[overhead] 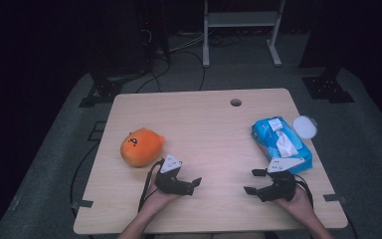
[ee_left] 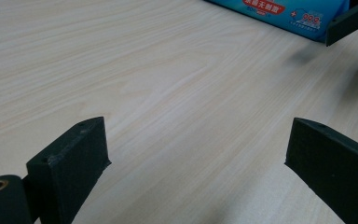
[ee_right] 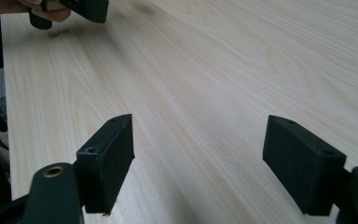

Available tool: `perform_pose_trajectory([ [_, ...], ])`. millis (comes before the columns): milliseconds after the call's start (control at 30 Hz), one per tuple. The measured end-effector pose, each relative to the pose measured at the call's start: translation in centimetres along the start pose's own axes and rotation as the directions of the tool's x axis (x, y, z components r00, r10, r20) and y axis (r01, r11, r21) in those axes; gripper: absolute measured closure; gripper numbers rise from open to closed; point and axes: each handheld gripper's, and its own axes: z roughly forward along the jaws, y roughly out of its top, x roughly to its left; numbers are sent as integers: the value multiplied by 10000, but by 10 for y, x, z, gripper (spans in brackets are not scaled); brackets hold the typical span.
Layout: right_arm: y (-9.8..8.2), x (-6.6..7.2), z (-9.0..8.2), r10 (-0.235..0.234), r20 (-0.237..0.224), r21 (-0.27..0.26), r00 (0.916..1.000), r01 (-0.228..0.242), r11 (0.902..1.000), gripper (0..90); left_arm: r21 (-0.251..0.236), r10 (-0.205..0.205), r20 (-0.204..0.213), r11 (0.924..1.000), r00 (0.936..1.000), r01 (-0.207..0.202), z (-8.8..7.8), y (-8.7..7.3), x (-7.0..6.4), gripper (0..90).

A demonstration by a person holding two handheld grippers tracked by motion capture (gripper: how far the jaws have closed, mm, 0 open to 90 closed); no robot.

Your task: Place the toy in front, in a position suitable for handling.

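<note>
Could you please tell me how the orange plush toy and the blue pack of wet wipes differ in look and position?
The round orange plush toy is soft and blob-shaped with a small face, while the blue plastic wet-wipes pack is flat and rectangular. The toy sits on the table's left side near the left tongs; the pack lies at the right near the right tongs, a white wipe poking from its top. Both rest untouched on the pale wooden table.

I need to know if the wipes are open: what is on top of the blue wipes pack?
On the blue wipes pack a white wipe sticks up from the middle, with a small white flap farther back. The right gripper's grey plate covers the pack's near end, so that part is hidden.
</note>
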Motion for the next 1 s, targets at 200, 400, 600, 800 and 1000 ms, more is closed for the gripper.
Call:
perform_pose_trajectory([
  [200, 0, -2, 0, 127, 32, -43, 9999, -126, 9999, 236, -109, 366, -176, 9993, 9992, -368, -6, 2, 1, 52],
  [400, 1, 2, -2, 65, 184, -35, 9998, -64, 10000, 236, -580, 983, -247, 9933, 9949, -995, -22, 15, 3, 53],
  [600, 1, 6, -1, -120, 211, 123, 9997, 117, 9999, 236, -1236, 1167, -881, 9842, 9893, -1271, -43, 30, 20, 53],
  [800, 0, 5, 1, -46, 185, 155, 9998, 43, 9999, 236, -1856, 888, -1074, 9767, 9902, -1077, -68, 39, 47, 54],
  [1000, -1, 6, 1, 47, 232, 119, 9997, -49, 9999, 236, -2171, 833, -1897, 9682, 9783, -1246, -97, 40, 76, 55],
])
